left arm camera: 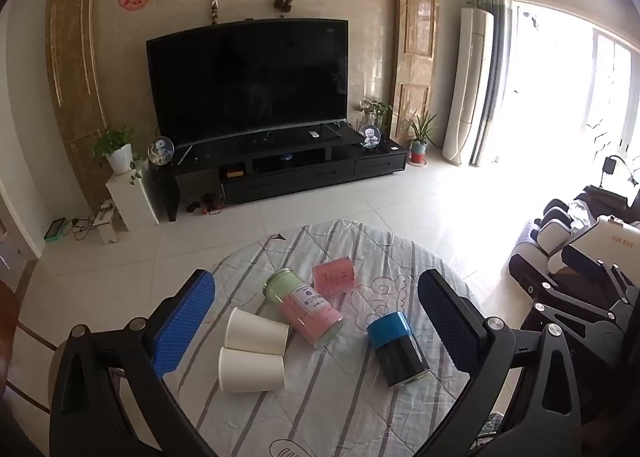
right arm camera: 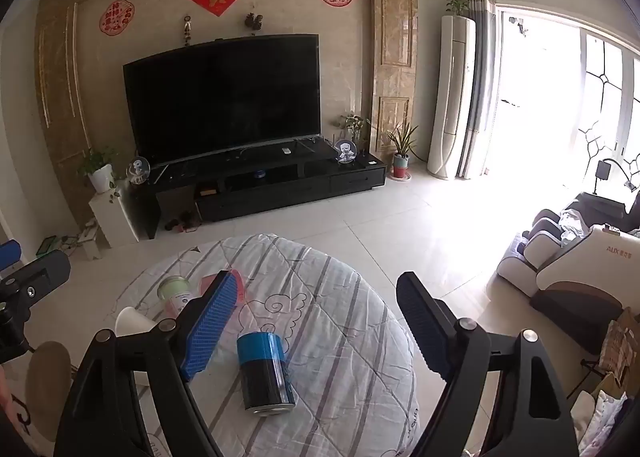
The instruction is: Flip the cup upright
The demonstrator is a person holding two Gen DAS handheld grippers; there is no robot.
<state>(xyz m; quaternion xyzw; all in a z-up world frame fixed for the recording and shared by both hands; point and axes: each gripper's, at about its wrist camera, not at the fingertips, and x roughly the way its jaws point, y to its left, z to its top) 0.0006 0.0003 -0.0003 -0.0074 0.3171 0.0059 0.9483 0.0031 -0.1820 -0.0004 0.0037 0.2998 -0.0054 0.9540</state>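
Two white paper cups lie on their sides on the round table with a striped cloth [left arm camera: 360, 409]: one [left arm camera: 256, 331] farther, one [left arm camera: 251, 369] nearer. My left gripper [left arm camera: 316, 321] is open and empty, held above the table with the cups between and below its blue pads. My right gripper [right arm camera: 316, 321] is open and empty above the table's right part. In the right wrist view only one cup's rim [right arm camera: 132, 320] shows, left of my left finger; the other cup is hidden.
A pink-and-green jar [left arm camera: 306, 307], a pink container [left arm camera: 334, 275] and a black can with a blue lid [left arm camera: 396, 349] lie on the cloth. The can [right arm camera: 264, 371] lies below my right gripper. A TV stand stands beyond; a massage chair [left arm camera: 580, 241] stands right.
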